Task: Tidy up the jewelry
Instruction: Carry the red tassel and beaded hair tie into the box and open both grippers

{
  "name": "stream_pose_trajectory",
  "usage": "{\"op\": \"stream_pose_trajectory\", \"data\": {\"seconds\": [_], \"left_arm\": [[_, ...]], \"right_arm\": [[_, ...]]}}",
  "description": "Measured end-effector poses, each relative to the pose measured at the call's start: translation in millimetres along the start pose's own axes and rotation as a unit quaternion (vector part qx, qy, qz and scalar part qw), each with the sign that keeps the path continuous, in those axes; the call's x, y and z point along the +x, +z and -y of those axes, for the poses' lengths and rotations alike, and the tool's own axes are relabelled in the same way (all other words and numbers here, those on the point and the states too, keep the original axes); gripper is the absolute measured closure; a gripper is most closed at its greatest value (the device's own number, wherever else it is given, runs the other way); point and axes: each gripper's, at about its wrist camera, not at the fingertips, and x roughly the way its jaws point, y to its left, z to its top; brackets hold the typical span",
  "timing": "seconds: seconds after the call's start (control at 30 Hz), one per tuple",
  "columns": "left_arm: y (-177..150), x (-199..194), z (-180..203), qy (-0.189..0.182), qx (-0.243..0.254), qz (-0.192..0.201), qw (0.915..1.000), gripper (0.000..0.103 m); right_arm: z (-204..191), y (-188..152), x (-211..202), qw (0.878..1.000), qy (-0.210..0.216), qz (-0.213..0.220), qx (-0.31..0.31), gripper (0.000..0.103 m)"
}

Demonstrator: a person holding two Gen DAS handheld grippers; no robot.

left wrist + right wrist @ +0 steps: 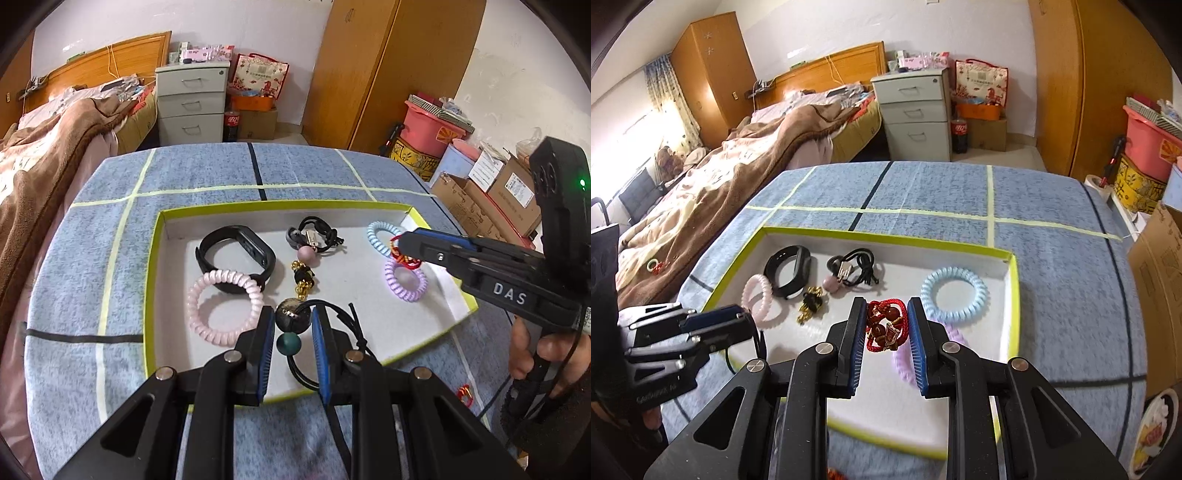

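A shallow white tray with a lime rim lies on the blue cloth. My left gripper is shut on a black cord bracelet with a dark bead and a green bead, over the tray's near side. My right gripper is shut on a red cord bracelet with brown beads, over a purple coil band. In the tray lie a black fitness band, a pink coil, a blue coil, a gold charm and a black cord with pink bead.
A small red item lies on the cloth to the right of the tray. A bed is left of the table. White drawers, a wardrobe and boxes stand behind and to the right.
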Motion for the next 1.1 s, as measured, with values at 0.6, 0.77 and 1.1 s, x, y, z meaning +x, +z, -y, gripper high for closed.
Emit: {"op": "stream_pose_trajectory", "data": {"seconds": [0.6,0.77,1.1], "left_arm": [[3.5,32.2,-11.7,0.002,-0.018,-0.033,0.9993,0.081],[5.7,33.1,-15.5,0.005,-0.022,-0.033,0.9992,0.081],[6.9,33.1,-18.1,0.006,-0.027,-0.033,0.9991,0.08]], "right_arm": [[1.0,11.8,50.7,0.999,0.0,-0.047,-0.018,0.08],[3.4,13.8,54.2,0.999,-0.003,-0.045,-0.019,0.079],[1.7,14.9,56.4,0.999,-0.018,-0.037,-0.033,0.079]]}}
